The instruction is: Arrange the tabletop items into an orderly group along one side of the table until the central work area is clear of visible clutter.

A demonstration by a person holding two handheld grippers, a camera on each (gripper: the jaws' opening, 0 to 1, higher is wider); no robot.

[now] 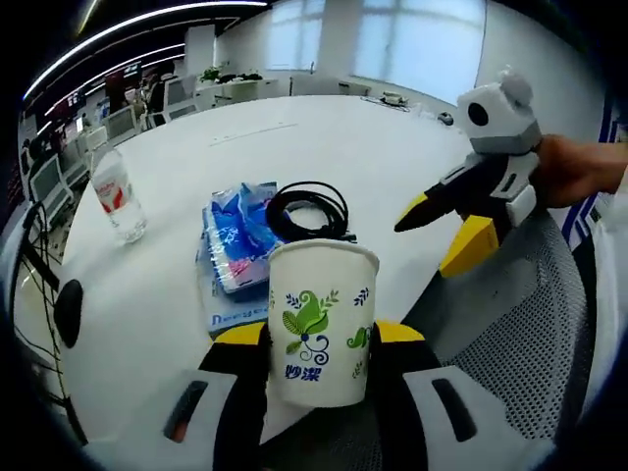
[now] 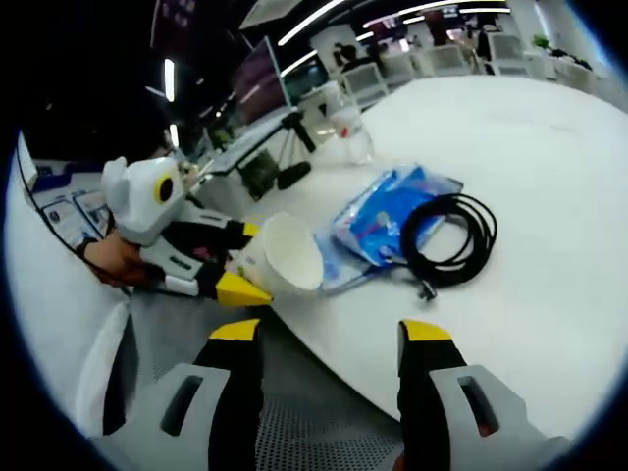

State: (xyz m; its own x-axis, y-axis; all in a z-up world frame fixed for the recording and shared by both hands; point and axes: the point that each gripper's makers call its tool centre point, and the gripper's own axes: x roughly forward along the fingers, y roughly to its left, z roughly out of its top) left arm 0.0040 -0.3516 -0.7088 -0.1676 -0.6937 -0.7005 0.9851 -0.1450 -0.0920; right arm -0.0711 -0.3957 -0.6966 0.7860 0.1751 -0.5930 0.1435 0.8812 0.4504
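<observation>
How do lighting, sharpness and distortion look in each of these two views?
Left gripper view: the windows behind the table are blown out to white, the paper cup is fairly sharp, and the table edge bows from fisheye. Right gripper view: softer overall, the ceiling lights streak, the room behind is dark, and the black cable stands out clearly against the bright tabletop.

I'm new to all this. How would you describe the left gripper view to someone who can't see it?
The left gripper clamps a white paper cup printed with green leaves, at the near edge of a round white table. Behind the cup lie a blue packet and a coiled black cable, with a plastic bottle to the left. The right gripper, held by a hand, comes in from the right.
</observation>
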